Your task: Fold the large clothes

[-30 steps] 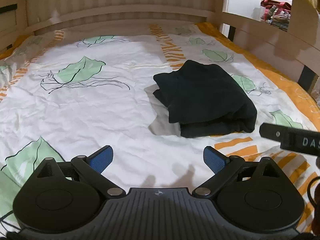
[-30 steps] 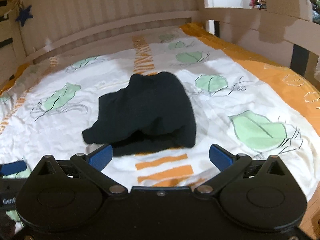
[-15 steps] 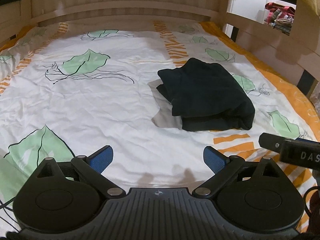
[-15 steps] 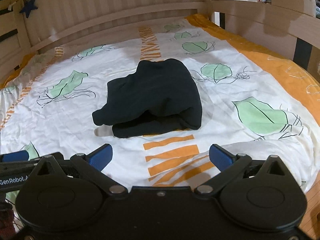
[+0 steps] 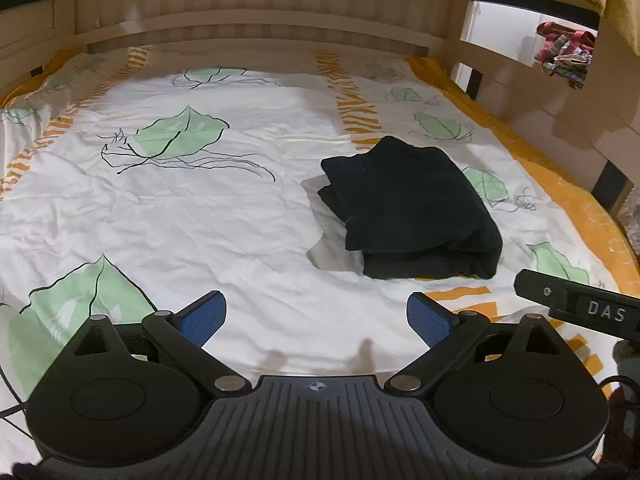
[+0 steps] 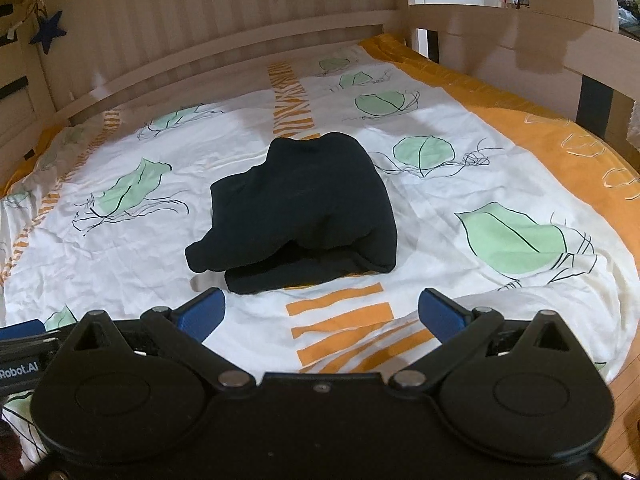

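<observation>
Lying on the leaf-printed bedsheet [image 5: 168, 216] is one dark garment [image 5: 412, 208], folded into a thick bundle, right of centre in the left wrist view and at centre in the right wrist view [image 6: 304, 208]; no second piece of clothing lies on the bed; two grippers are present, each with two blue-padded fingers; the left gripper [image 5: 316, 318] has its fingers spread wide above bare sheet, holding nothing; the right gripper [image 6: 322, 314] is likewise spread and empty, hovering just short of the bundle's near edge; one blue finger [image 6: 202, 312] of the right gripper overlaps the garment's lowest fold in the view, contact not determinable; the number of layers in the bundle cannot be counted, as the fabric is uniformly dark; one wooden bed rail [image 6: 224, 44] encloses the far side; one dark star ornament [image 6: 48, 32] hangs at upper left; a heap of coloured items [image 5: 568, 52] beyond the frame is too small to identify.
</observation>
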The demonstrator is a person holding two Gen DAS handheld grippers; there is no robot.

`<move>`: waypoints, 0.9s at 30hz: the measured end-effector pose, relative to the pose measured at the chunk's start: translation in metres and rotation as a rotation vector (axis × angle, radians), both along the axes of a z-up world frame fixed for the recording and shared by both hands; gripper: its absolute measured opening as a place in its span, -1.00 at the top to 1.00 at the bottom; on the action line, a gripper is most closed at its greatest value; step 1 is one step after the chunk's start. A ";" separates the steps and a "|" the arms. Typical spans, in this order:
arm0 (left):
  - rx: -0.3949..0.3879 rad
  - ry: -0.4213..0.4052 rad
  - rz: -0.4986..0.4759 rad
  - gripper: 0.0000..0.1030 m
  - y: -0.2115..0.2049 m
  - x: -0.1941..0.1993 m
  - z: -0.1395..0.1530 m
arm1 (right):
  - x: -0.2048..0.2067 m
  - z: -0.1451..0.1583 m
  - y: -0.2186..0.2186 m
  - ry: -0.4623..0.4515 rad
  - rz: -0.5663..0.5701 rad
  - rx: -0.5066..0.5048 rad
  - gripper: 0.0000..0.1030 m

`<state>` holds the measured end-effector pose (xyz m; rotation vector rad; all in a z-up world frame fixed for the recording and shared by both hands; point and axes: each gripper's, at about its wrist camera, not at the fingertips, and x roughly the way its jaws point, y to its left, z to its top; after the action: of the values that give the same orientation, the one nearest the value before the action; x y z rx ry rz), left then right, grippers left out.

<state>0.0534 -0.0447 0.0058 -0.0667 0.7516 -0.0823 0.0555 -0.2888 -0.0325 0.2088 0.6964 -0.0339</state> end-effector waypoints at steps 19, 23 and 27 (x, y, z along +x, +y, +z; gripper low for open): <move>0.011 0.060 -0.040 -0.91 -0.011 0.004 -0.006 | 0.004 0.001 0.000 0.014 -0.012 0.030 -0.99; 0.008 0.060 -0.036 -0.91 -0.011 0.005 -0.006 | 0.006 0.000 0.000 0.024 -0.006 0.036 -0.99; 0.014 0.066 -0.040 -0.91 -0.013 0.006 -0.007 | 0.008 -0.001 0.001 0.029 -0.003 0.035 -0.99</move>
<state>0.0590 -0.0577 -0.0016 -0.0414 0.8194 -0.1131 0.0631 -0.2883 -0.0336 0.2434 0.7262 -0.0280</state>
